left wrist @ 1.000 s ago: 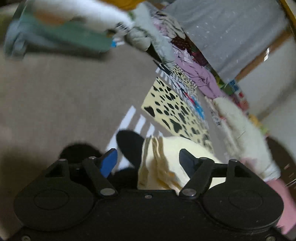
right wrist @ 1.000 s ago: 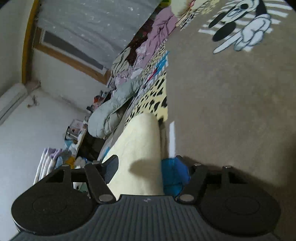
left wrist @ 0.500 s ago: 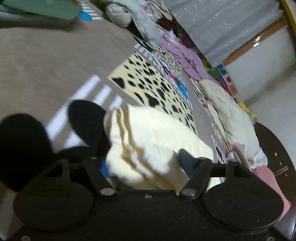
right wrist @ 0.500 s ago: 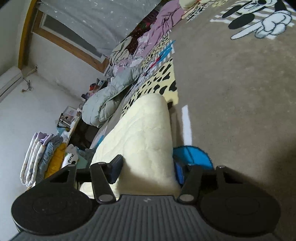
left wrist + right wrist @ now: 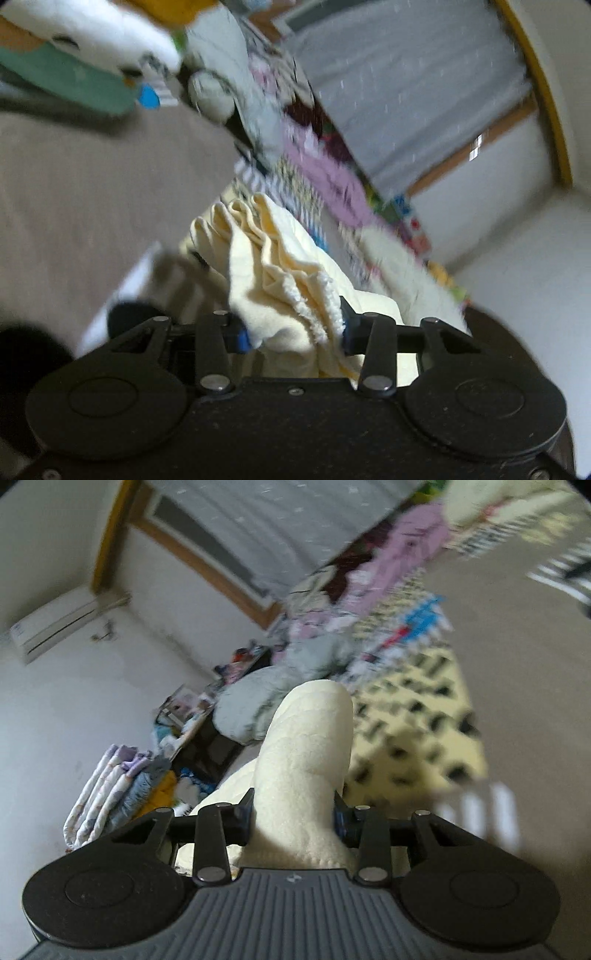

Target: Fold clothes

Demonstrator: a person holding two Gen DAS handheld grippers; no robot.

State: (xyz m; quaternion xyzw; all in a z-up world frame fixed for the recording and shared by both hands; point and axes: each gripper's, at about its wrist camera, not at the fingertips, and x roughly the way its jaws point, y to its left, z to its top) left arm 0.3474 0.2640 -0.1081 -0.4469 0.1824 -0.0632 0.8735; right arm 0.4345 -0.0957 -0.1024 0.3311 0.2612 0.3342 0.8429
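While the left wrist view was blurred by motion, the left gripper (image 5: 293, 326) was seen clenched on a cream fleece garment (image 5: 280, 280), whose stacked, layered edges fanned out ahead of the two fingers. The bunched cloth filled the gap between the fingers, and the blue pad (image 5: 242, 338) of the left finger pressed against it. Beyond the fingertips and to the left lay a beige carpet (image 5: 85, 192). Further ahead stood a row of mixed clothes, among them a purple piece (image 5: 325, 177), under a grey curtain (image 5: 413, 88). At far upper left lay a green and white pile (image 5: 81, 70).

In the right wrist view, the right gripper (image 5: 293, 818) was likewise clamped on the same cream fleece garment (image 5: 306, 753), here a thick rounded fold that rose forward from between the fingers and hid both pads almost wholly. To the right of the fingers lay a yellow mat with black spots (image 5: 417, 731) on the beige carpet (image 5: 524, 638). Just ahead of the fold sat a grey-green bundle (image 5: 251, 701). To the left of the gripper stood a stack of folded linen (image 5: 110, 786) near the wall, and an air conditioner (image 5: 55, 627) hung at far upper left. The grey curtain (image 5: 280, 528) closed the scene at the top.
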